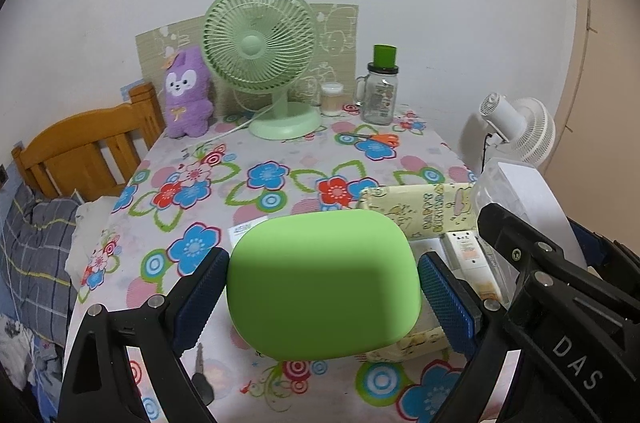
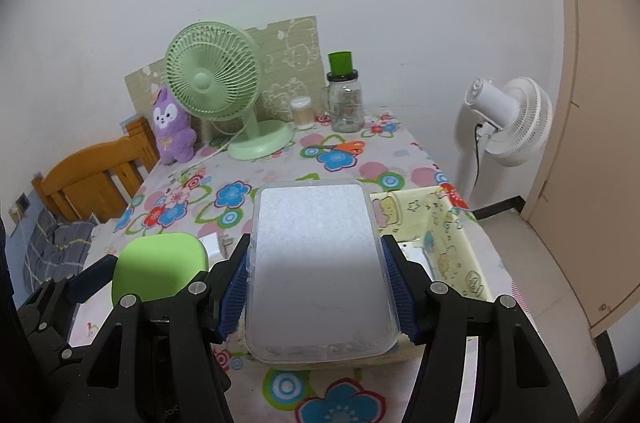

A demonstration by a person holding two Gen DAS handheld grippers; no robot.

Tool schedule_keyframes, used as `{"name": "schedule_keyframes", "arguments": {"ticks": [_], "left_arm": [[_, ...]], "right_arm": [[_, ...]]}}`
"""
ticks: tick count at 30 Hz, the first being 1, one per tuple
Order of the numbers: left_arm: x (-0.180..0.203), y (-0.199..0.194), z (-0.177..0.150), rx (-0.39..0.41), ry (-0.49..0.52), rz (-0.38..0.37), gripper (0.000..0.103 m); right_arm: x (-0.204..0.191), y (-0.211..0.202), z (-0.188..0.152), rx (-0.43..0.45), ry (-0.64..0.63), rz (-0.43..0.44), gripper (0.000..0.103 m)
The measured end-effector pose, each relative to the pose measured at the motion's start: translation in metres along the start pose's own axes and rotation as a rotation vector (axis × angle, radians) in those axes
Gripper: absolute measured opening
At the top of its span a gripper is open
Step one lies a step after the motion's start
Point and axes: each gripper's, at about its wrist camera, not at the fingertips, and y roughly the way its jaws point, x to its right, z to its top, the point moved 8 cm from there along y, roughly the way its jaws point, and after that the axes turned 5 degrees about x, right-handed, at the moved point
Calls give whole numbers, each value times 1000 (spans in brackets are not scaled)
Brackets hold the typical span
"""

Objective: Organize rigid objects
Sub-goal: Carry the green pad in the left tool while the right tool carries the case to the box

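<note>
Green case (image 1: 324, 283) pinched by left gripper (image 1: 320, 297); clear lidded box (image 2: 320, 267) pinched by right gripper (image 2: 320, 289), over yellow fabric bin (image 2: 448, 243).

Even, soft indoor light from above; no glare. Both fisheye views bow at the edges, with black vignetted corners. The rounded lime-green case (image 1: 324, 283) and frosted clear plastic box (image 2: 320, 271) are near-field blurred, their lower halves shadowed.
</note>
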Motion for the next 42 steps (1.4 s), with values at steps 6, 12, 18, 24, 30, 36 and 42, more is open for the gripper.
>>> {"name": "schedule_keyframes", "arguments": {"ticks": [6,12,18,24,30,36,42], "left_arm": [[20,5,2,-6,29,-19,95],[36,12,4,-16,52,-43,95],[53,19,5,-27,73,-75,95],[68,28,4,-47,94,-100,95],[86,37,1,-65,119,-126,95],[96,51,-3,-98,136,-138,95],[108,65,-11,-136,158,-156,95]], "right_arm": [[19,2,1,-3,25,-21,64],[35,5,1,-7,42,-42,64],[49,7,2,-10,63,-59,64],[66,10,0,-21,85,-77,64],[80,17,-2,-34,101,-91,64],[88,31,-5,-55,105,-92,64],[89,45,-8,-82,88,-83,64]]}}
